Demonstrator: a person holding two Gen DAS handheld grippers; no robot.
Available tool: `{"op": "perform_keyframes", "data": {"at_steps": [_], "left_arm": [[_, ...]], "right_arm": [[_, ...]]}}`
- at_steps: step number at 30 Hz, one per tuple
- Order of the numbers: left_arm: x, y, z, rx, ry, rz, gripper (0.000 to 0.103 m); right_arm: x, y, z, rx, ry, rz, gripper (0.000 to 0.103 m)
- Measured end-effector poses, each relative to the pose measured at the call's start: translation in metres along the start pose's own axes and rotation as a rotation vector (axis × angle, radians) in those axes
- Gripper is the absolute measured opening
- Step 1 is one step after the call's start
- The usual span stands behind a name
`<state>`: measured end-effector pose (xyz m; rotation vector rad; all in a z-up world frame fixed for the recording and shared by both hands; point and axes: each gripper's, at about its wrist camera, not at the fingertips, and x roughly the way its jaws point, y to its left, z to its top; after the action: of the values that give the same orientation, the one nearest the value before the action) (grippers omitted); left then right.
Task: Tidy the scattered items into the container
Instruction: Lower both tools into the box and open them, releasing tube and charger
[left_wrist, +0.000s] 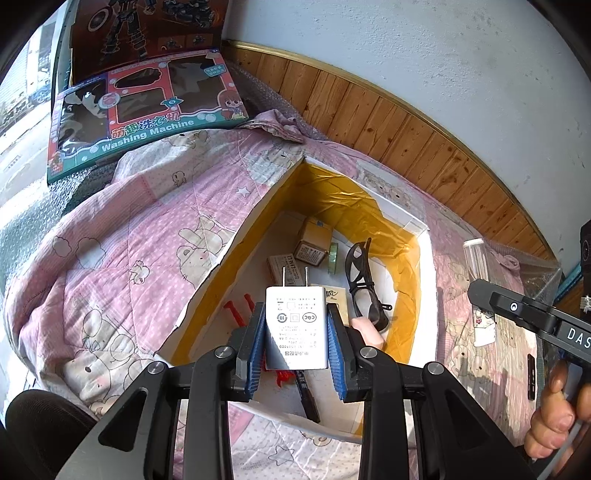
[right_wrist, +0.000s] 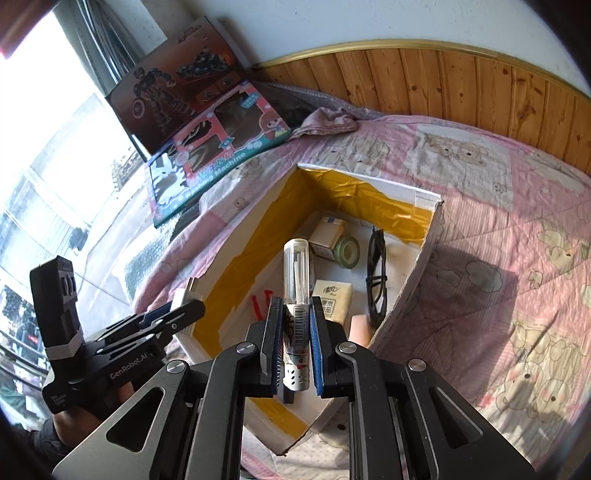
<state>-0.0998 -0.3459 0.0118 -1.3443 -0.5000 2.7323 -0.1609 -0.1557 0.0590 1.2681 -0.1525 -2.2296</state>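
Over the near-left part of the box (left_wrist: 236, 236), the left gripper (left_wrist: 296, 332) is clamping its jaws on the flat sides of a white charger (left_wrist: 295, 325): light, rigid, smooth plastic, likely slippery. To its right, above the box's near edge, the right gripper (right_wrist: 294, 339) is pinching a clear-capped tube (right_wrist: 296, 291), slim, light, probably prone to rolling.

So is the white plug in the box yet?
Not yet. The left claw is shut on the white plug, holding it above the box.

Black tongs (left_wrist: 296, 328), ribbed blue pads (left_wrist: 258, 347)
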Motion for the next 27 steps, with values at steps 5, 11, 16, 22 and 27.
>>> {"op": "perform_keyframes", "data": {"at_steps": [5,11,16,22,27], "left_arm": [[0.007,0.001,0.009,-0.006,-0.002,0.0,0.031],[0.02,-0.013,0.011,0.025,0.025,-0.022,0.031],[0.035,-0.029,0.007,0.053,0.069,-0.036,0.031],[0.051,-0.033,0.004,0.041,0.12,-0.039,0.031],[0.066,-0.037,0.003,0.041,0.174,-0.051,0.039]], "right_arm": [[0.012,-0.013,0.015,0.005,0.003,-0.034,0.014],[0.03,-0.026,0.034,0.002,0.02,-0.078,0.014],[0.051,-0.035,0.046,-0.027,0.058,-0.13,0.014],[0.076,-0.045,0.056,-0.064,0.1,-0.183,0.014],[0.094,-0.058,0.063,-0.072,0.106,-0.233,0.026]]}}
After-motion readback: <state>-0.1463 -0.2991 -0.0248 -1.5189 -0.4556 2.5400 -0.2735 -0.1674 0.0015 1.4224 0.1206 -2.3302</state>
